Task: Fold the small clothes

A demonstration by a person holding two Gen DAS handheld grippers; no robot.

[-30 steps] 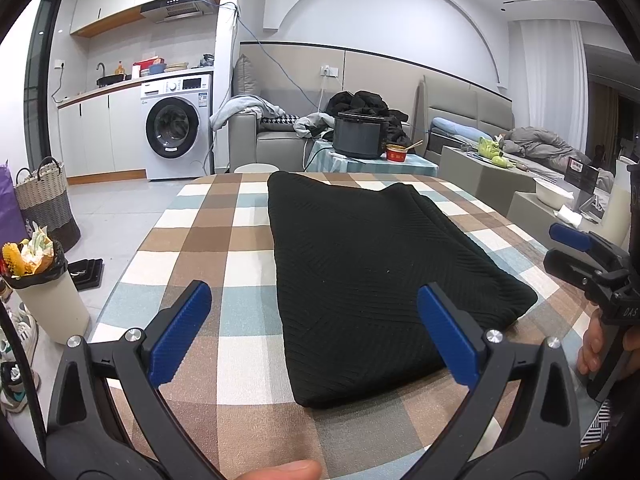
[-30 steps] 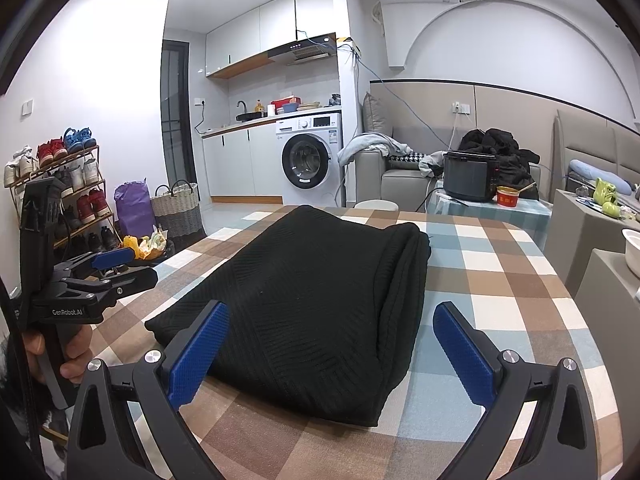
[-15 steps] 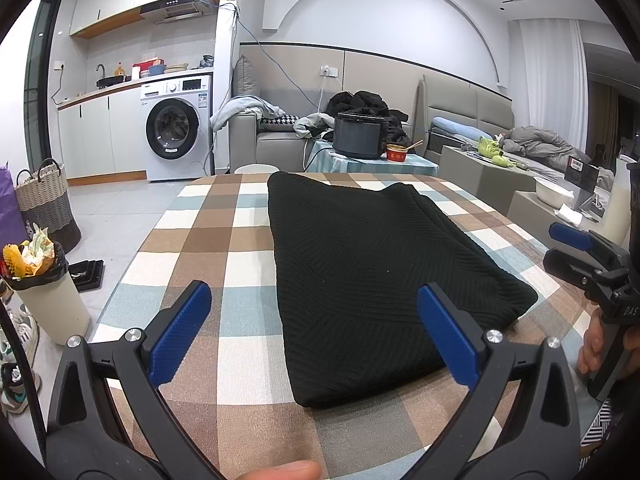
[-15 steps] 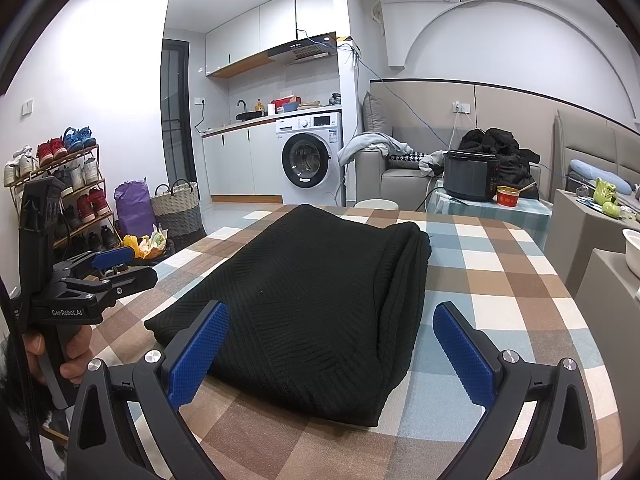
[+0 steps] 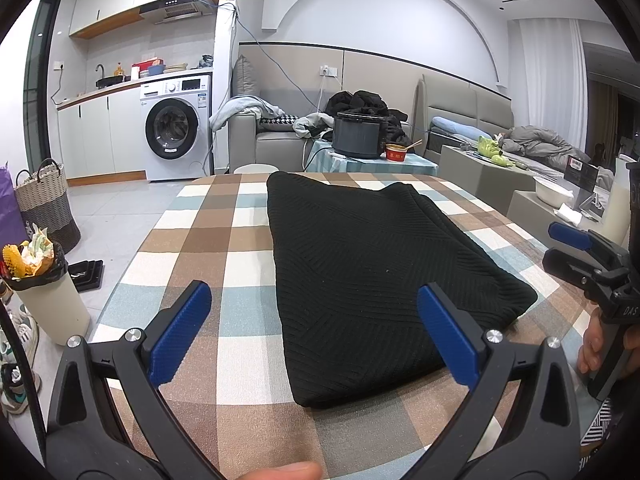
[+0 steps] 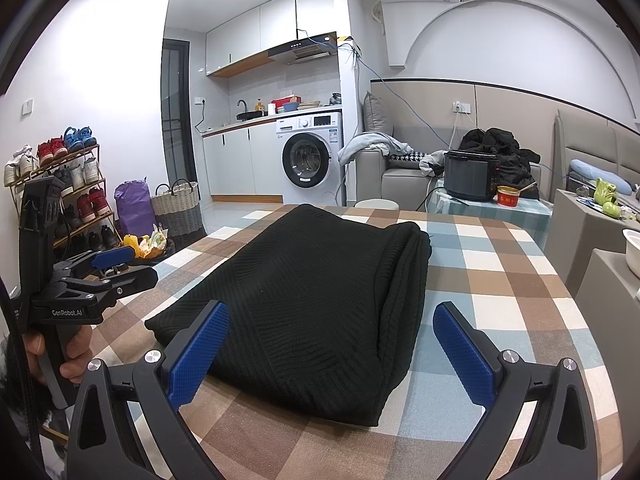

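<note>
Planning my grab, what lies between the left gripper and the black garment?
Only bare checkered tablecloth separates the left gripper from the black garment, per the left wrist view.

Left gripper [image 5: 314, 330] and right gripper [image 6: 330, 344] — both wide apart, empty.

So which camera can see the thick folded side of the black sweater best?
The right wrist view. There the black sweater turns its thick folded side toward the camera, so the stacked layers show. In the left wrist view the black sweater looks like a flat sheet on the checked tablecloth, that side barely visible.
</note>
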